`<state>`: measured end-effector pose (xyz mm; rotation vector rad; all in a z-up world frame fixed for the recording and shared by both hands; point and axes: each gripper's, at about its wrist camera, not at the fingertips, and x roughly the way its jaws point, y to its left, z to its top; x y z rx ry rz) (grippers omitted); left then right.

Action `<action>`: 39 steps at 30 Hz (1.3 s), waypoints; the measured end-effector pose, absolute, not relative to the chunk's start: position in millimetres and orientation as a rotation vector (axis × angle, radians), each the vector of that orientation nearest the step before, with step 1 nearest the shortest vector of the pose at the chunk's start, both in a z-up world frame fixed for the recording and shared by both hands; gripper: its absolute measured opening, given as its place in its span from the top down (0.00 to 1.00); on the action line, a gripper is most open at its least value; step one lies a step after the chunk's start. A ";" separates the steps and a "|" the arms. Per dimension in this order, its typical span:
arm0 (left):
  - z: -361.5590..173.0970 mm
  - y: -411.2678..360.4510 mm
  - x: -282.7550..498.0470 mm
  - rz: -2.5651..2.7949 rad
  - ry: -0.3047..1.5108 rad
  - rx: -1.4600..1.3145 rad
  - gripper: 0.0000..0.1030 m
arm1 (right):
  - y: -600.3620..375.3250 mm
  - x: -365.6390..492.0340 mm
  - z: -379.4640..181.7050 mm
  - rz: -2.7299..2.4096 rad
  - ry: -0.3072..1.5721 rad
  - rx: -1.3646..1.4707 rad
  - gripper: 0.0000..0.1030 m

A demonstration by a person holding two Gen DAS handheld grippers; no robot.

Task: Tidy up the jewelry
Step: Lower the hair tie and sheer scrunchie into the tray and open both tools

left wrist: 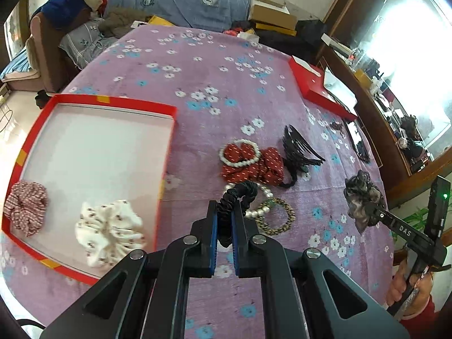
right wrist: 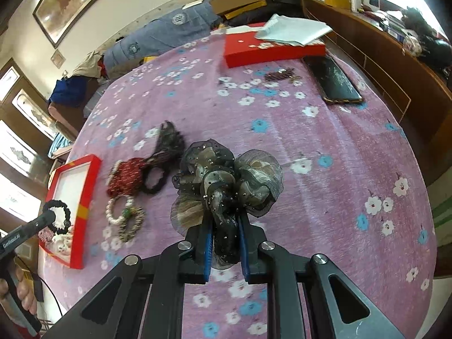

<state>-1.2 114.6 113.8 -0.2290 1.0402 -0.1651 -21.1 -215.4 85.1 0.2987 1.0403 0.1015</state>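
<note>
My left gripper [left wrist: 224, 220] is shut on a black scrunchie [left wrist: 240, 195], held above the table right of the red tray [left wrist: 166, 152]. The tray holds a red-striped scrunchie [left wrist: 26, 207] and a white floral scrunchie [left wrist: 108, 230]. My right gripper [right wrist: 223, 226] is shut on a sheer grey-black organza bow scrunchie [right wrist: 226, 180], lifted above the cloth; it also shows in the left wrist view [left wrist: 363, 197]. On the cloth lie a red dotted scrunchie [left wrist: 254, 165], a pearl bracelet [left wrist: 240, 152], a black hair claw [left wrist: 299, 148], a second pearl bracelet [left wrist: 261, 210] and a leopard hair tie [left wrist: 278, 219].
A purple floral cloth [left wrist: 197, 79] covers the table. A red box lid [right wrist: 271, 49] with papers lies at the far side, next to a dark phone [right wrist: 333, 80] and a small beaded piece [right wrist: 279, 75]. Clothes pile on a sofa behind.
</note>
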 end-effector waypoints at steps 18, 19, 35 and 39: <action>113.7 277.5 51.5 -0.022 1.021 -0.187 0.92 | -3.9 23.8 117.3 0.387 1.033 0.166 0.83; 107.8 289.0 61.6 -0.014 1.031 -0.188 0.92 | 10.5 29.9 115.6 0.401 1.037 0.161 0.83; 49.5 367.8 141.9 0.086 1.111 -0.166 0.92 | 129.1 108.9 51.2 0.404 1.166 0.112 0.83; 44.2 372.8 148.9 0.095 1.116 -0.173 0.92 | 135.8 116.9 43.0 0.385 1.178 0.095 0.81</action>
